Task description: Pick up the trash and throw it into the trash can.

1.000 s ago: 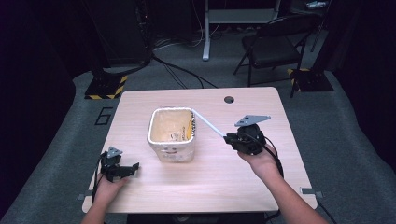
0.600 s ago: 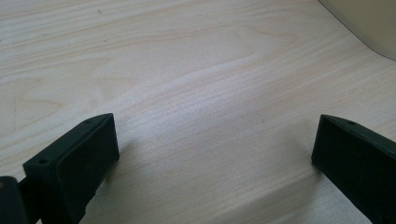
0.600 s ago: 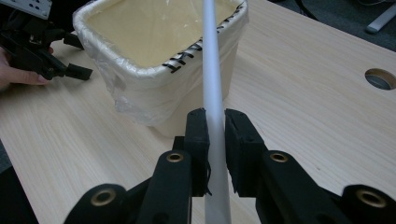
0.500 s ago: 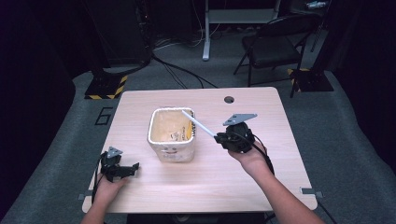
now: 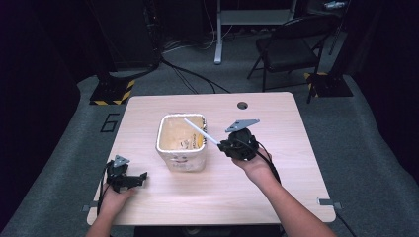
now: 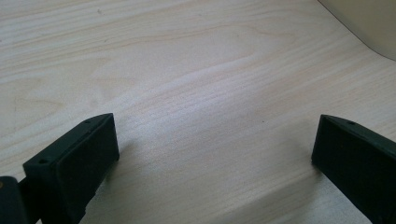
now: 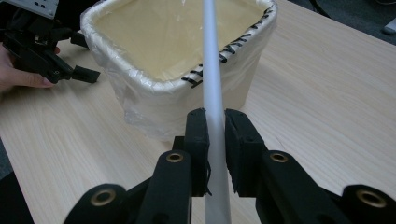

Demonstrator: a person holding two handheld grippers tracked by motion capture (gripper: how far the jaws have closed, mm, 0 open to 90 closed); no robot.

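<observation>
A cream square basket lined with clear plastic stands at the middle of the wooden table. My right gripper is just right of the basket, shut on a long white stick that slants up and over the basket's opening. In the right gripper view the white stick runs between the jaws and over the basket. My left gripper rests low on the table near the front left corner, open, with bare wood between its fingers.
A round cable hole lies at the table's far edge. Behind the table stand a black folding chair and a white desk leg on grey carpet. The left gripper and a hand appear beside the basket in the right gripper view.
My right gripper has moved left toward the basket with the white stick, bringing its far end over the opening. The left gripper has stayed put.
</observation>
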